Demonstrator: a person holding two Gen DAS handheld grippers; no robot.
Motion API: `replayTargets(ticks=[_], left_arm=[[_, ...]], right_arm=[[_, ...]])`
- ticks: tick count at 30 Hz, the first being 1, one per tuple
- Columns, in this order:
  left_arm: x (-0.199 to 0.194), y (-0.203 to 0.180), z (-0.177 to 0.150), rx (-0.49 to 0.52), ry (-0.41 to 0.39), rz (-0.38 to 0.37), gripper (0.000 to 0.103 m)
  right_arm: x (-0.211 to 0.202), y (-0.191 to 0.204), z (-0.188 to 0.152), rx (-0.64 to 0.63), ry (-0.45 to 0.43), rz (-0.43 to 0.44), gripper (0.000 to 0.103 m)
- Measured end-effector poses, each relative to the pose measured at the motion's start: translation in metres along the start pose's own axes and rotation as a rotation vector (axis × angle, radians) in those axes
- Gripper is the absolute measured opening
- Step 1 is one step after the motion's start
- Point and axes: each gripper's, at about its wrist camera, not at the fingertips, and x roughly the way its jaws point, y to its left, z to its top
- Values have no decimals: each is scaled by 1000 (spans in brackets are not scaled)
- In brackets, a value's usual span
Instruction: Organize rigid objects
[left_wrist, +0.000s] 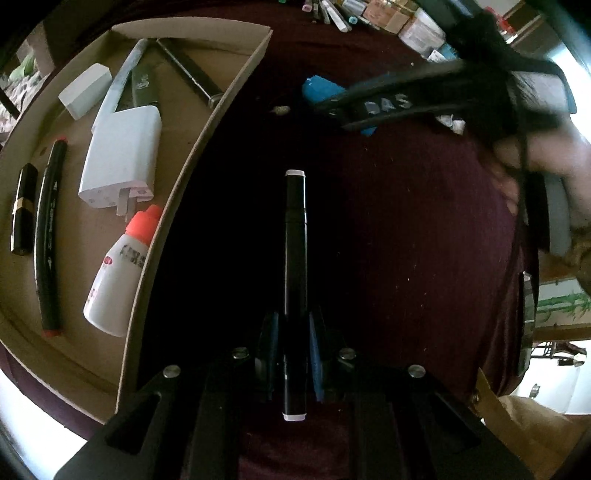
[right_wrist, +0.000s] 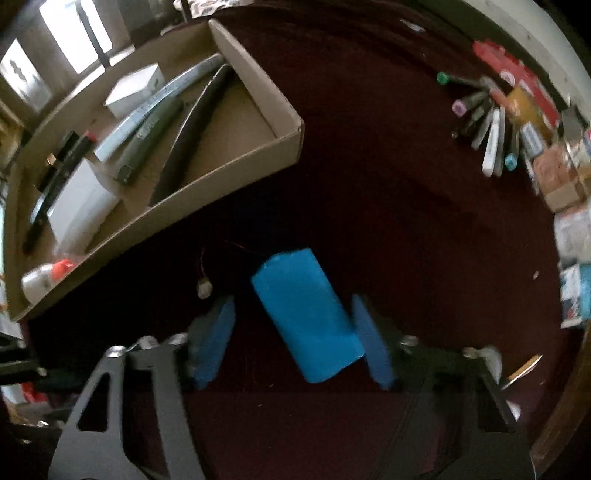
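Your left gripper (left_wrist: 293, 347) clamps a black marker with white end caps (left_wrist: 295, 258) above the maroon tablecloth (left_wrist: 406, 258), right of the shallow cardboard tray (left_wrist: 192, 177). Your right gripper (right_wrist: 291, 339) straddles a blue rectangular block (right_wrist: 306, 314) lying on the cloth, pads apart, not pressing.

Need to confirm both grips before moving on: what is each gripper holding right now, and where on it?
Left gripper is shut on the black marker, near its lower end. Right gripper straddles the blue block; its pads are not pressing yet.
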Motion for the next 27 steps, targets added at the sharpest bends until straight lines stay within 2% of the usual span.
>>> replayTargets(ticks=[2,3,15,22,27], left_arm=[[-1,4,0,-13,4,-12,14],[-4,8,-2,-15,4,-17,14],[-3,7,24,17,11,31,15],[1,1,37,34,42,49,16],[3,-2,45,48,44,65,16]], right_arm=[[-5,-3,-11,24,-8,11,38],[-6,-4,-16,34,-6,10,36],[-34,9,-110,222,29,41,37],[-41,-7,-119,292,24,79,37],[-41,-14,-113,292,33,62,38]])
